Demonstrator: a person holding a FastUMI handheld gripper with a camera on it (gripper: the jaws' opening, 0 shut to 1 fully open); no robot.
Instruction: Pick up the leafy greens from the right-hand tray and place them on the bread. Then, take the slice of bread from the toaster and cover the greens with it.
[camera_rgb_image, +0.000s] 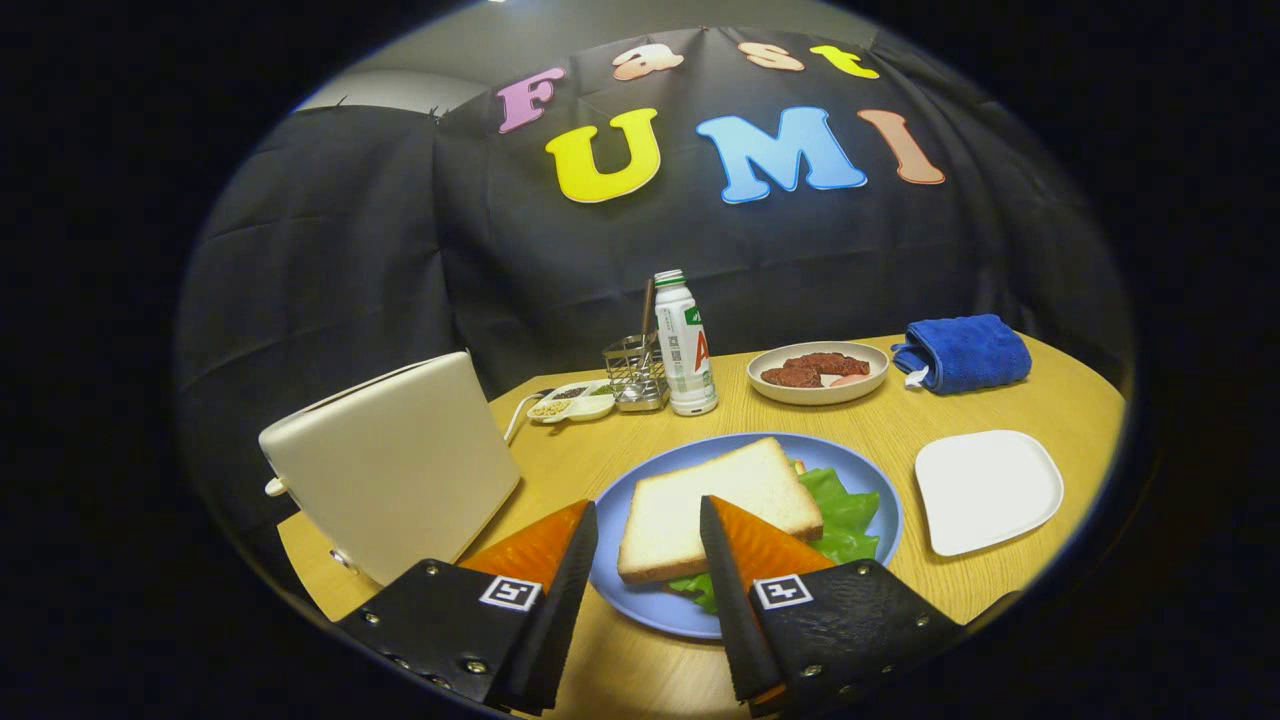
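Note:
A slice of white bread (715, 505) lies on top of the leafy greens (845, 515) on a blue plate (640, 590), just ahead of my fingers. The greens stick out from under the bread on its right and near side. My gripper (648, 518) is open, hovering above the plate's near edge with nothing between its orange-and-black fingers (545, 550). The right finger overlaps the bread's near right corner in the view. A cream toaster (395, 465) stands to the left of the plate. A white square tray (985, 490), bare, sits to the right of the plate.
Beyond the plate stand a white bottle (685, 345), a wire holder (635, 375), a small condiment dish (572, 402) and a bowl of meat slices (818, 372). A folded blue towel (962, 352) lies at the far right. The wooden table (1060, 400) ends past it.

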